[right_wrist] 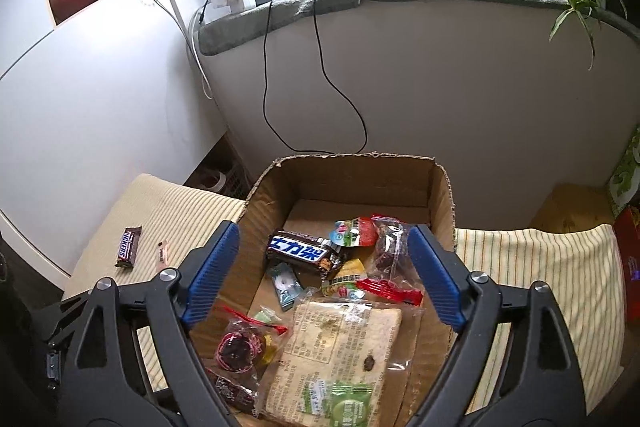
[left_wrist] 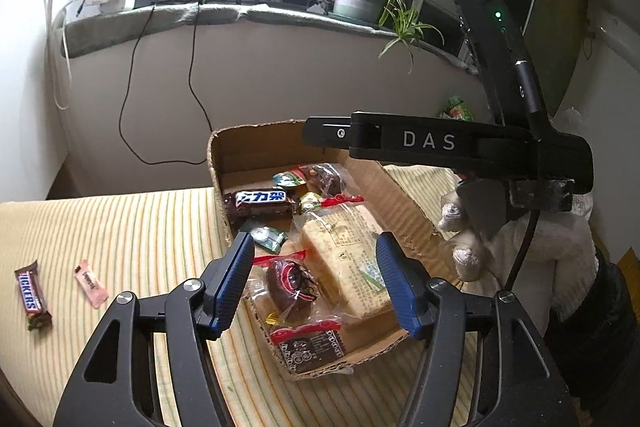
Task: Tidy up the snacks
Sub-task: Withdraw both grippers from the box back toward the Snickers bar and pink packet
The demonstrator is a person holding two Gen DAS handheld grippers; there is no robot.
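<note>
With both hand-held grippers point(left_wrist: 316, 283) point(right_wrist: 324, 275) gaping empty above the cardboard box point(right_wrist: 442, 211), pinch the light, stiff, slick-wrapped Snickers bar point(left_wrist: 33, 295) on the striped table point(left_wrist: 132, 227) across its narrow middle.

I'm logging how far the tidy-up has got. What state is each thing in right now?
Left tongs: open, empty, above the box.
Right tongs: open, empty, above the box.
Cardboard box: top open, partly filled with snacks.
Large flat pack: sealed, lying flat in the box.
Snickers bar: wrapped, lying on the striped cloth outside the box.
Pink sachet: lying on the cloth beside the bar.
</note>
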